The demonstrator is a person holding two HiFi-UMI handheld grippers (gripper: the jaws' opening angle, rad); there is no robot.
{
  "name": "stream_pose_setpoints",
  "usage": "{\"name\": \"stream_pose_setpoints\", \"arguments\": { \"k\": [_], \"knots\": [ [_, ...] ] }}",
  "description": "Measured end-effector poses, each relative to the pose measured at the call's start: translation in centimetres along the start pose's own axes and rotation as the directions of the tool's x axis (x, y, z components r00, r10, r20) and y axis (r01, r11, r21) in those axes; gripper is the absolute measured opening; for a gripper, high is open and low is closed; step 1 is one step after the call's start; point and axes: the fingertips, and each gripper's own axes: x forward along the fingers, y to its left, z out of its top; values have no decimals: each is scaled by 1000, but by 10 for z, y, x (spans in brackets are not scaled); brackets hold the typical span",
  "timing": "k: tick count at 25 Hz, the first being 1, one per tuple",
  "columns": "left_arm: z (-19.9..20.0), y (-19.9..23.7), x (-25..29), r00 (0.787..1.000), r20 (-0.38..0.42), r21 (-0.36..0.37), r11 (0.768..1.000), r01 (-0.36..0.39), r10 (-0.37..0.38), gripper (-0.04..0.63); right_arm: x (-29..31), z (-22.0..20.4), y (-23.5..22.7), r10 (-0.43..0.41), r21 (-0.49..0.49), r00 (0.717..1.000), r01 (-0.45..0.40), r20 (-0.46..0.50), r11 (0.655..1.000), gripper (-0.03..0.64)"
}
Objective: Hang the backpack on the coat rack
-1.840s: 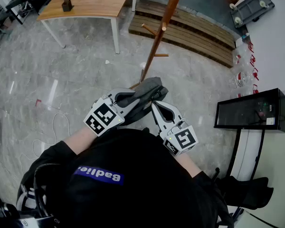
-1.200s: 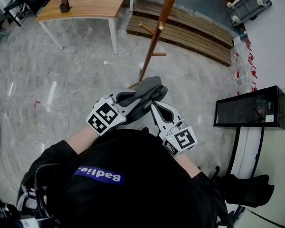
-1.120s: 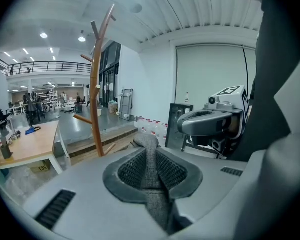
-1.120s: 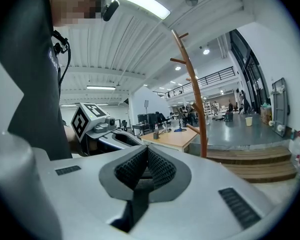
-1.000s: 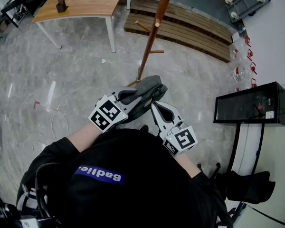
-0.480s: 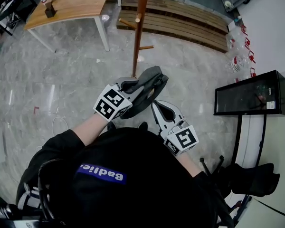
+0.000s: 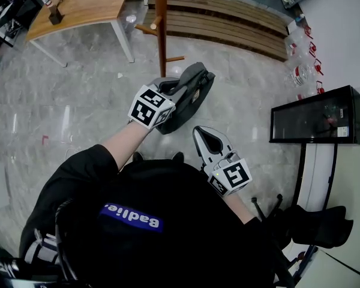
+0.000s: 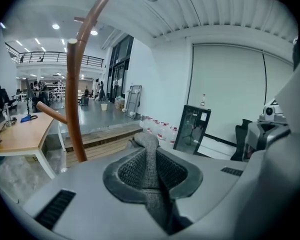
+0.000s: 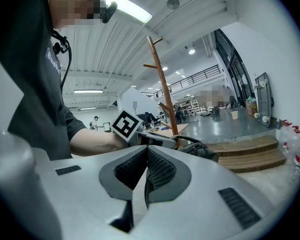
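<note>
A dark grey backpack (image 7: pixel 191 96) hangs from my left gripper (image 7: pixel 177 89), just right of the coat rack's brown wooden pole (image 7: pixel 161 29). In the left gripper view my left gripper (image 8: pixel 149 156) is shut on the backpack's grey woven strap (image 8: pixel 152 181), and the coat rack (image 8: pixel 74 109) rises at the left with its pegs overhead. My right gripper (image 7: pixel 201 132) sits lower, apart from the backpack, its jaws together with nothing between them. The right gripper view shows its own tips (image 9: pixel 146 151), the left gripper's marker cube (image 9: pixel 126 125), the backpack (image 9: pixel 202 150) and the coat rack (image 9: pixel 165 84).
A wooden table (image 7: pixel 84 8) stands at the far left. A slatted wooden platform (image 7: pixel 228 23) lies behind the rack. A black glass cabinet (image 7: pixel 318 131) and water bottles (image 7: pixel 303 77) are at the right, with a black bag (image 7: pixel 315 227) beside the person's body.
My left gripper has carried the backpack forward to the coat rack's pole. The backpack has drawn away from my right gripper, which lags behind near the person's body.
</note>
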Motion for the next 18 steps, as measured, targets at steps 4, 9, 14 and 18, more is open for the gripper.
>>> {"name": "stream_pose_setpoints", "arguments": {
  "k": [4,9,14,18],
  "knots": [
    [4,20,29,1000,11,-40,999,-25,26,66,-11,1,-19,-31,19,999,31,6,999,5],
    [-2,52,60,998,2,-85,995,-56,57,66,-20,-14,-31,-56,62,998,57,-18,996,5],
    [-18,78,94,995,-25,-132,986,-97,94,66,-29,-23,-47,-78,87,996,82,-48,993,5],
    [-31,95,114,993,-27,-147,982,-120,117,66,-33,-32,-54,-82,86,994,88,-71,992,5]
  ]
}}
